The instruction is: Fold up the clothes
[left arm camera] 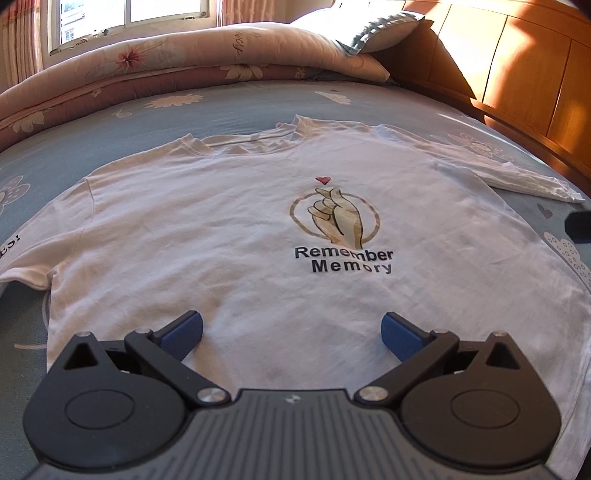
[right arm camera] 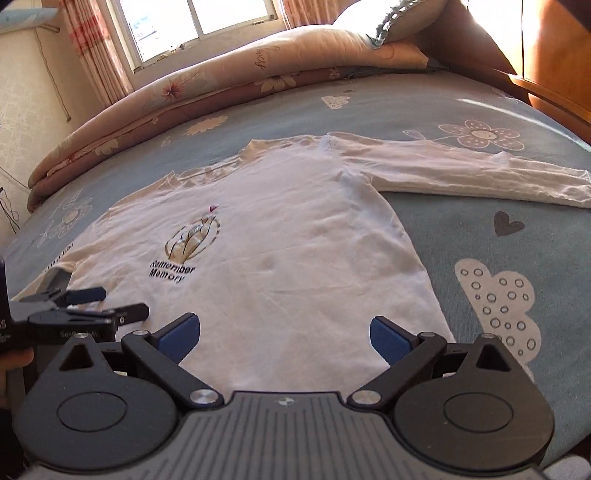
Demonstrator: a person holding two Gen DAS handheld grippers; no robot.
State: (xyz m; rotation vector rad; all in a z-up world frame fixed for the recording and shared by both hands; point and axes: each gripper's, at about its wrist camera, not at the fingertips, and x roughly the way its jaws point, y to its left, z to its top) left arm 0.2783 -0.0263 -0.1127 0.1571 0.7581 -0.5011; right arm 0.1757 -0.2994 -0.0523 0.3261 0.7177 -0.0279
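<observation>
While shirt lies flat | only right view shows left gripper | jaws apart

Both wrist cameras look low and close across the bed toward the window, the left view from the shirt's hem, the right view from further right; both share the shirt.
</observation>
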